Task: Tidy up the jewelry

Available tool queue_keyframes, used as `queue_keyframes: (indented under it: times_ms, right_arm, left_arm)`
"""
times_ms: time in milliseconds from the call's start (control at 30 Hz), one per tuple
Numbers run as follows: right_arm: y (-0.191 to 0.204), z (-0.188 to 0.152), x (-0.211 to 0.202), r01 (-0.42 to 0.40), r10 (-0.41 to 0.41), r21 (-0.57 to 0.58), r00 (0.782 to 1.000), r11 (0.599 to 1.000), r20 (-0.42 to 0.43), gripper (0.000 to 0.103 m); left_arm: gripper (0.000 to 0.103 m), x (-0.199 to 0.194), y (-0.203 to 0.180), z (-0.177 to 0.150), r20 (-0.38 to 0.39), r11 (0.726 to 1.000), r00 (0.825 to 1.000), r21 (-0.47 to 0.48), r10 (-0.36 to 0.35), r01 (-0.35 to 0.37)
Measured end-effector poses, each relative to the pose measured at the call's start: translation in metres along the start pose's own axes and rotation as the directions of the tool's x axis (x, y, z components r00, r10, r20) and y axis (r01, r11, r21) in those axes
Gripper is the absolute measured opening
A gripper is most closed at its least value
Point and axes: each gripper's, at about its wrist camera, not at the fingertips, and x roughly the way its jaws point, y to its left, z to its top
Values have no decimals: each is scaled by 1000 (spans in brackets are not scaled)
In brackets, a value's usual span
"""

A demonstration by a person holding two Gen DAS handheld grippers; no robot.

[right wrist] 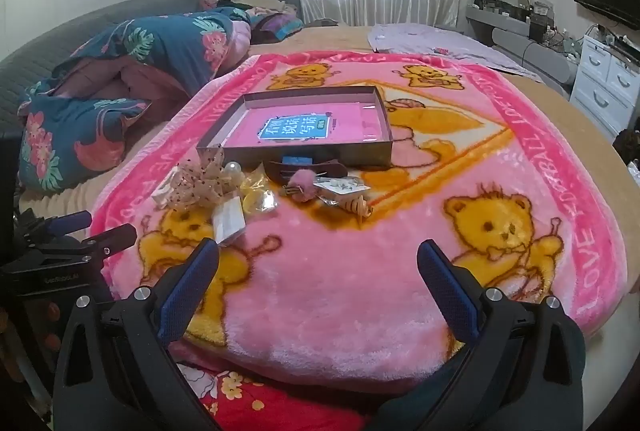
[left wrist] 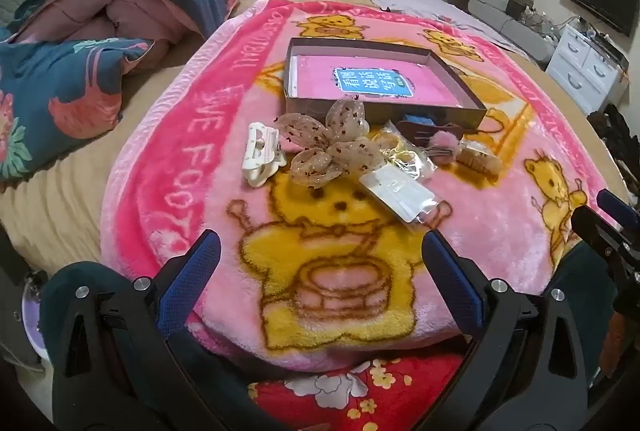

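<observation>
Hovering over blanket, left hand-held gripper and right hand-held gripper both gaping wide, holding nothing. Jewelry lying heaped just before box, likely awaiting sorting into it.

Jewelry pieces lie heaped just before the open shallow box.

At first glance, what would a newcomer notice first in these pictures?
The bright pink bear-print blanket spread over the bed draws the eye first. At its middle lies a shallow open box with a pink, blue-labelled bottom. Just in front of it lies a cluster of hair accessories, with a sheer spotted bow and a white claw clip.
</observation>
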Motion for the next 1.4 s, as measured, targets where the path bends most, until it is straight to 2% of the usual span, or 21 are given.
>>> queue_keyframes:
  times_ms: [533,1400]
  right_arm:
    - [4,0,-9,-8,9,-9,1000,1000,4,99]
    - [8,1,-13,-8,8,-9,1000,1000,10,99]
  left_arm:
    - [94,-13,10,5,15,999,999,-19,-32,32]
    - [94,-17,4,5,27,1000,999,-16,-20,20]
